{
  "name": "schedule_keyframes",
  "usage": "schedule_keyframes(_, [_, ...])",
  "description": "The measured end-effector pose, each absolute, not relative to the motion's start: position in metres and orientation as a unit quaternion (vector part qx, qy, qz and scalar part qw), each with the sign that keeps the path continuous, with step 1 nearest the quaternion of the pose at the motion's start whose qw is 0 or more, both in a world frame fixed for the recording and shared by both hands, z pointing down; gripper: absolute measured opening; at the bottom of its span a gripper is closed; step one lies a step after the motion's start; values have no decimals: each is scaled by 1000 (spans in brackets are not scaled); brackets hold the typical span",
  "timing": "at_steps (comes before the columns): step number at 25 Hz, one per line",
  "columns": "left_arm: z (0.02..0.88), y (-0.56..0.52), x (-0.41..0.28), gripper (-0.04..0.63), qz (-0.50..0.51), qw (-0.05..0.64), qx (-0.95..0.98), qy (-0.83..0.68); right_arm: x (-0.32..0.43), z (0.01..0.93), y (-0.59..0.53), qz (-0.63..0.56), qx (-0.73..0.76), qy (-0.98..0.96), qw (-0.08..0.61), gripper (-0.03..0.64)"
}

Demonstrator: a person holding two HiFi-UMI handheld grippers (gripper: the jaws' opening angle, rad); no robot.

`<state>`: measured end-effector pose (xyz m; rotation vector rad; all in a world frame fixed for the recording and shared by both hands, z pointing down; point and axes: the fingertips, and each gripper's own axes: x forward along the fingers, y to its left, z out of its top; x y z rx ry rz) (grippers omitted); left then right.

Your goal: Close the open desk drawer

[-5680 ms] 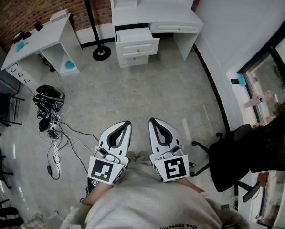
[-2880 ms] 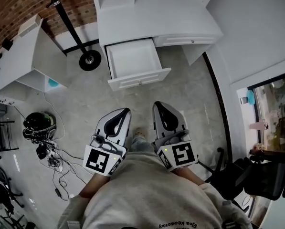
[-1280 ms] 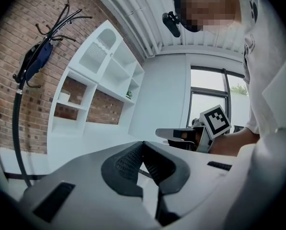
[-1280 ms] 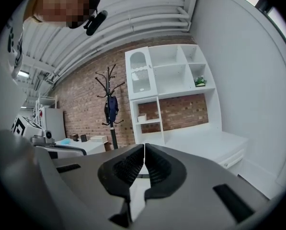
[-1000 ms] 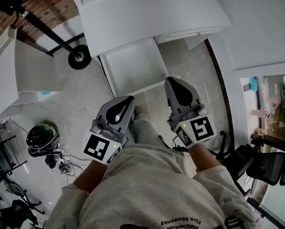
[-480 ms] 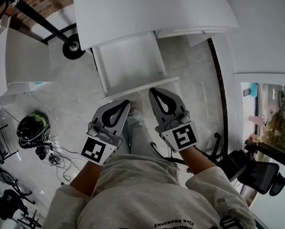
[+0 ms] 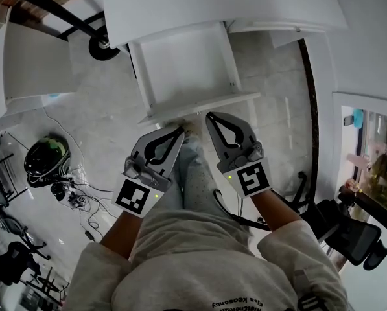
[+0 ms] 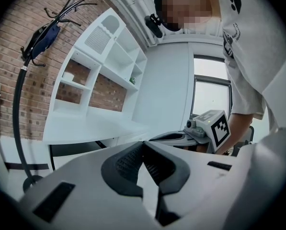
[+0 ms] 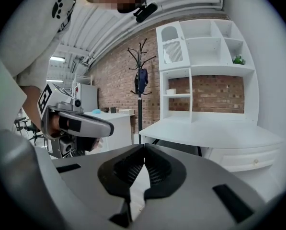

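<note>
Status: closing not yet begun, as far as the views show.

- Desk drawer (image 7: 187, 63) stands pulled well out from under the white desk (image 7: 212, 5). Its floor is fully exposed in the head view and looks empty.
- Drawer front (image 7: 203, 105) faces the person, tilted slightly across the head view. It lies just ahead of both gripper tips.
- Left gripper (image 7: 179, 130): jaws pressed together tip to tip, nothing between the ribbed pads (image 8: 128, 164). The tip sits just short of the left half of the drawer front. I cannot confirm contact from the head view.
- Right gripper (image 7: 211, 116): jaws likewise pressed together and empty, pads (image 9: 128, 169) meeting at the tip. The tip is close under the edge of the drawer front, near its middle. Touching or a hair apart, I cannot tell.
- Both grippers point roughly level toward the desk, side by side, with the person's leg (image 7: 196, 173) between them.

Judgement: only the approach is done. The closed jaws suggest a push with the blunt tips, not a grasp of a handle. What is left is to seat both tips on the front and push it in flush under the desk top.

Risk: an uneven push could skew the drawer on its runners.
</note>
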<state>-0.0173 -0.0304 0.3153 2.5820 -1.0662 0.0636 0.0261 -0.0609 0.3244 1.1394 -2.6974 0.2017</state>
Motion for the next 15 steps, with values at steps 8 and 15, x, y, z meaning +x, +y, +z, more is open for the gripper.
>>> schedule_keyframes(8, [353, -31, -13, 18, 31, 183, 908, -376, 27, 372, -55, 92, 382, -912, 116, 29])
schedule_keyframes(15, [382, -28, -9, 18, 30, 206, 900, -383, 30, 413, -46, 84, 366, -913, 161, 29])
